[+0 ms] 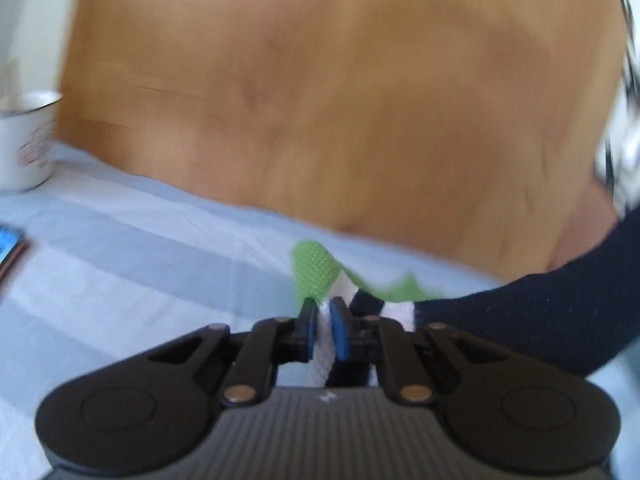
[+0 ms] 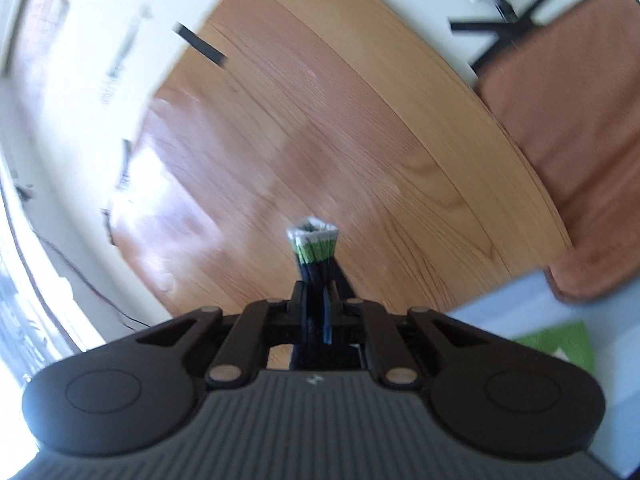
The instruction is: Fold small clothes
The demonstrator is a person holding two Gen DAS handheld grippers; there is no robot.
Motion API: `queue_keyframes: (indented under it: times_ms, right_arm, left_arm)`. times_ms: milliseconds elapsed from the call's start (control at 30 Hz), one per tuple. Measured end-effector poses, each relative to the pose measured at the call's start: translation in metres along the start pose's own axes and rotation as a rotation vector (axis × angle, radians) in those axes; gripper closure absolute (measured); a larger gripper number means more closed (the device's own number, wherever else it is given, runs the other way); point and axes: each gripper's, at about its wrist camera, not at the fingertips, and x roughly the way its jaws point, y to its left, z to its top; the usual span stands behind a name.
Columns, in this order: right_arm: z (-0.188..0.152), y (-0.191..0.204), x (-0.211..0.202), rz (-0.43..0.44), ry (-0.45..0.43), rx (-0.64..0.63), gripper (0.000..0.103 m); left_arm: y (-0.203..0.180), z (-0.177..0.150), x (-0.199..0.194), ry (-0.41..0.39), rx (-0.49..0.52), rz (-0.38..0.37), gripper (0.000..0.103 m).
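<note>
the left claw is closed on a sock, its blue pads pinching the white striped part near the green toe; the dark navy leg of the sock trails off to the right, lying on the pale blue cloth that covers the bench; a white mug stands at the left edge of the cloth, and a phone lies just in front of it; the right claw is clamped on the sock's cuff, navy with a green band and a white rim, held out over the wooden floor; a brown cushion shows at the right; both views are blurred
</note>
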Motion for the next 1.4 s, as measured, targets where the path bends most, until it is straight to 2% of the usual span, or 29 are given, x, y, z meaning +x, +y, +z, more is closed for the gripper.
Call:
queue_keyframes:
  times_ms: [67,133,167,200,233,267,300,333,433,533,600,667,767,800,833,867,900,967,1033,1067,1133,1167,1233,1300,1400]
  right_arm:
    - [-0.019,-0.017,0.002,-0.111,0.057,-0.039,0.092]
    - [-0.046,-0.04,0.012,-0.289,0.181,-0.088,0.091]
    - [-0.058,-0.049,0.016,-0.367,0.239,-0.119,0.087]
    - [-0.068,-0.055,0.016,-0.417,0.27,-0.14,0.083]
    - [-0.073,-0.058,0.011,-0.431,0.269,-0.14,0.08]
    - [-0.074,-0.059,0.004,-0.423,0.241,-0.123,0.076]
    - [-0.072,-0.058,-0.003,-0.414,0.208,-0.103,0.069]
    - [-0.07,-0.057,-0.008,-0.405,0.175,-0.088,0.067]
    - [-0.064,-0.054,-0.01,-0.419,0.118,-0.082,0.066]
    - [-0.067,-0.04,-0.011,-0.446,0.047,-0.141,0.066]
    - [-0.068,-0.036,-0.004,-0.417,0.075,-0.173,0.067]
    - [-0.071,-0.037,0.009,-0.474,0.125,-0.211,0.066]
    - [-0.067,-0.058,0.016,-0.498,0.155,-0.128,0.066]
    - [-0.067,-0.067,0.019,-0.49,0.191,-0.09,0.07]
    - [-0.067,-0.072,0.021,-0.465,0.225,-0.057,0.081]
    - [-0.069,-0.071,0.02,-0.453,0.234,-0.056,0.097]
    - [-0.07,-0.065,0.016,-0.447,0.218,-0.08,0.097]
    - [-0.07,-0.051,0.004,-0.464,0.162,-0.134,0.098]
    - [-0.069,-0.049,-0.01,-0.487,0.133,-0.124,0.099]
    - [-0.072,-0.052,-0.01,-0.509,0.15,-0.123,0.099]
    - [-0.081,-0.057,-0.004,-0.55,0.242,-0.156,0.098]
    - [-0.084,-0.059,-0.004,-0.55,0.242,-0.169,0.097]
    - [-0.082,-0.055,-0.01,-0.56,0.21,-0.165,0.089]
    - [-0.078,-0.049,-0.02,-0.57,0.135,-0.164,0.08]
    - [-0.078,-0.031,-0.029,-0.526,0.073,-0.214,0.08]
  left_arm:
    - [0.01,-0.002,0.004,0.017,-0.04,0.007,0.094]
    - [0.009,-0.01,0.016,0.064,-0.016,0.041,0.092]
    - [0.008,-0.014,0.021,0.09,-0.001,0.069,0.089]
    - [0.007,-0.016,0.023,0.109,0.006,0.094,0.083]
    - [0.006,-0.016,0.021,0.102,0.008,0.095,0.083]
    - [0.006,-0.016,0.017,0.088,0.015,0.093,0.081]
    - [0.006,-0.016,0.014,0.084,0.023,0.103,0.071]
    - [0.004,-0.014,0.012,0.08,0.025,0.11,0.063]
    - [0.005,-0.006,-0.003,0.069,0.007,0.067,0.058]
    - [-0.003,-0.005,-0.014,0.057,0.049,0.06,0.057]
    - [-0.011,-0.01,-0.018,0.061,0.096,0.059,0.057]
    - [-0.017,-0.017,-0.017,0.082,0.146,0.097,0.058]
    - [-0.019,-0.024,-0.012,0.119,0.178,0.121,0.058]
    - [-0.019,-0.025,-0.013,0.119,0.183,0.119,0.058]
    - [-0.019,-0.024,-0.014,0.116,0.188,0.12,0.059]
    - [-0.019,-0.024,-0.015,0.112,0.192,0.119,0.059]
    - [-0.018,-0.024,-0.016,0.117,0.195,0.114,0.059]
    - [-0.017,-0.024,-0.018,0.122,0.195,0.11,0.058]
    - [-0.017,-0.024,-0.018,0.129,0.2,0.108,0.056]
    - [-0.018,-0.025,-0.018,0.133,0.205,0.11,0.055]
    - [-0.018,-0.026,-0.016,0.139,0.219,0.119,0.052]
    - [-0.019,-0.026,-0.016,0.139,0.228,0.127,0.051]
    - [-0.018,-0.026,-0.016,0.142,0.24,0.137,0.044]
    - [-0.014,-0.025,-0.017,0.148,0.221,0.138,0.042]
    - [-0.014,-0.025,-0.018,0.145,0.228,0.142,0.04]
